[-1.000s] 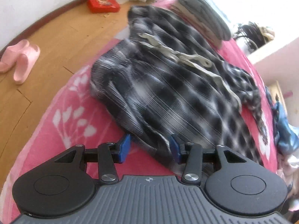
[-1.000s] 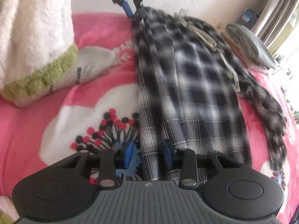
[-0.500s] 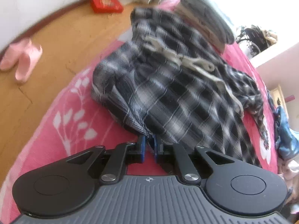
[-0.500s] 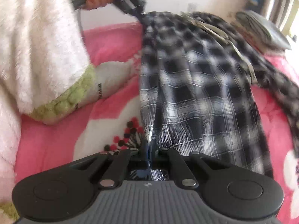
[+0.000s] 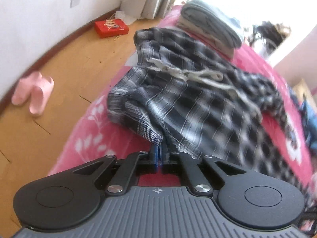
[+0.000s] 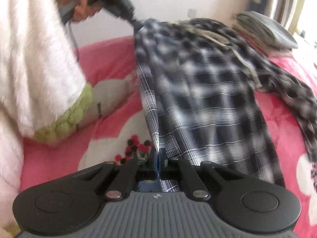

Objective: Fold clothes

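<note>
Both claws pinching plaid garment (image 5: 198,107), folded grey stack (image 5: 210,27) beyond

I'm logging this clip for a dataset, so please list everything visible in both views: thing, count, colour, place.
black-and-white plaid fabric garment: one, on the bed, edge pinched at two spots
beige drawstring cord: one, lying across the plaid garment
pink floral bed blanket: one, under the garment
folded grey clothes stack: one, far end of bed
red flat box: one, on the wooden floor by the wall
pink slippers: a pair, on the floor
blue cloth: one, bed's far edge
white fluffy sleeve with green cuff: one, left of the right wrist view
left claw: shut on the garment
right claw: shut on the garment
</note>
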Tool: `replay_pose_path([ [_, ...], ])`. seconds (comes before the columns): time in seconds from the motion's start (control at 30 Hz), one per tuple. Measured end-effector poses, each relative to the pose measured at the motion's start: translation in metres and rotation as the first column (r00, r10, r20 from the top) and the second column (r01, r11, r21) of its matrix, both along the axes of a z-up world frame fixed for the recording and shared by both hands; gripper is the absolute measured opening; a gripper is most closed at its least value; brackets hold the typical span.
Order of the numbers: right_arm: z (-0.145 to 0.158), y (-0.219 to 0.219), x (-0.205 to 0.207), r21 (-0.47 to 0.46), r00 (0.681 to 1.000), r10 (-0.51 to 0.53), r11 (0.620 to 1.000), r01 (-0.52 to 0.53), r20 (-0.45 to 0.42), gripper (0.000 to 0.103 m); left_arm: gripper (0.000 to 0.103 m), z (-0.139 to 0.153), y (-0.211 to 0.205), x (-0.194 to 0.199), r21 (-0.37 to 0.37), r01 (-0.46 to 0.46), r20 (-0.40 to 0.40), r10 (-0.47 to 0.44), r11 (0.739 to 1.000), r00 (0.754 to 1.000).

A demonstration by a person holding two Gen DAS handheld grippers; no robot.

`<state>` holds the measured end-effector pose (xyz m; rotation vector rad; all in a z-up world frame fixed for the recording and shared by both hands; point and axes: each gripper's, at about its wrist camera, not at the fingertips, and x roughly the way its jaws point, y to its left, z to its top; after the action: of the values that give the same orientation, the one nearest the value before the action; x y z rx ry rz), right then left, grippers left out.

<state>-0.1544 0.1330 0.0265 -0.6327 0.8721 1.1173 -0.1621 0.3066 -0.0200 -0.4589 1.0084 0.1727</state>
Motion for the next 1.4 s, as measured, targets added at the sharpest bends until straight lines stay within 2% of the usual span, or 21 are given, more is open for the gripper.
replay_pose_path([
  [0.07,-0.015,0.006,-0.004,-0.037,1.000,0.026,0.999,-0.026,0.001,0.003,0.000,-0.016,0.000,0.000,0.031,0.013,-0.059,-0.011,0.999,0.998],
  [0.13,-0.033,0.011,-0.005,-0.081,0.999,0.037,0.996,-0.038,-0.009,0.003,0.000,-0.034,-0.002,-0.001,0.055,0.012,-0.085,-0.007,0.998,0.996],
  [0.27,-0.037,0.011,-0.002,-0.066,0.997,-0.042,0.997,0.038,-0.068,0.008,0.002,-0.036,-0.006,-0.006,0.096,0.040,-0.078,-0.032,0.995,0.996],
  [0.3,-0.035,0.007,0.000,-0.051,0.991,-0.082,0.996,0.077,-0.110,0.014,0.006,-0.034,-0.005,-0.007,0.104,0.052,-0.083,-0.043,0.993,0.996],
  [0.33,-0.034,0.004,0.001,-0.037,0.981,-0.121,0.993,0.116,-0.152,0.019,0.008,-0.032,-0.005,-0.008,0.112,0.064,-0.087,-0.054,0.992,0.995],
  [0.5,-0.039,-0.017,0.002,-0.026,0.904,-0.267,0.961,0.274,-0.333,0.028,0.025,-0.021,-0.005,-0.011,0.154,0.114,-0.105,-0.099,0.982,0.990],
  [0.6,-0.038,-0.030,0.006,-0.042,0.840,-0.347,0.931,0.364,-0.417,0.028,0.028,-0.010,-0.011,-0.011,0.177,0.131,-0.102,-0.114,0.975,0.988],
  [0.67,-0.030,-0.045,0.009,-0.038,0.799,-0.402,0.901,0.432,-0.447,0.028,0.029,0.000,-0.015,-0.011,0.206,0.160,-0.105,-0.141,0.965,0.984],
  [0.8,-0.004,-0.084,0.012,0.013,0.744,-0.515,0.819,0.574,-0.426,0.030,0.030,0.024,-0.024,-0.010,0.277,0.240,-0.105,-0.219,0.930,0.970],
  [0.93,0.021,-0.120,0.016,0.081,0.651,-0.639,0.685,0.724,-0.410,0.033,0.031,0.047,-0.037,0.001,0.310,0.295,-0.076,-0.286,0.904,0.955],
  [1.0,0.026,-0.131,0.019,0.107,0.610,-0.663,0.635,0.765,-0.433,0.033,0.031,0.056,-0.054,0.018,0.314,0.339,-0.044,-0.343,0.887,0.938],
  [1.03,0.028,-0.136,0.022,0.117,0.594,-0.669,0.614,0.780,-0.448,0.033,0.031,0.058,-0.067,0.027,0.310,0.373,-0.028,-0.384,0.874,0.923],
  [1.1,0.031,-0.135,0.024,0.128,0.592,-0.669,0.608,0.784,-0.450,0.033,0.031,0.063,-0.095,0.045,0.302,0.446,0.007,-0.470,0.842,0.883],
  [1.17,0.035,-0.134,0.025,0.135,0.601,-0.671,0.611,0.780,-0.435,0.033,0.031,0.065,-0.135,0.062,0.286,0.544,0.031,-0.575,0.789,0.818],
  [1.27,0.039,-0.135,0.022,0.141,0.596,-0.686,0.599,0.788,-0.418,0.033,0.032,0.058,-0.198,0.074,0.268,0.692,0.045,-0.726,0.670,0.686],
  [1.33,0.039,-0.141,0.021,0.137,0.568,-0.711,0.568,0.812,-0.415,0.033,0.033,0.049,-0.241,0.073,0.250,0.783,0.044,-0.814,0.570,0.579],
  [1.4,0.038,-0.152,0.021,0.127,0.520,-0.754,0.516,0.847,-0.402,0.033,0.033,0.037,-0.278,0.068,0.232,0.845,0.039,-0.873,0.482,0.487],
])
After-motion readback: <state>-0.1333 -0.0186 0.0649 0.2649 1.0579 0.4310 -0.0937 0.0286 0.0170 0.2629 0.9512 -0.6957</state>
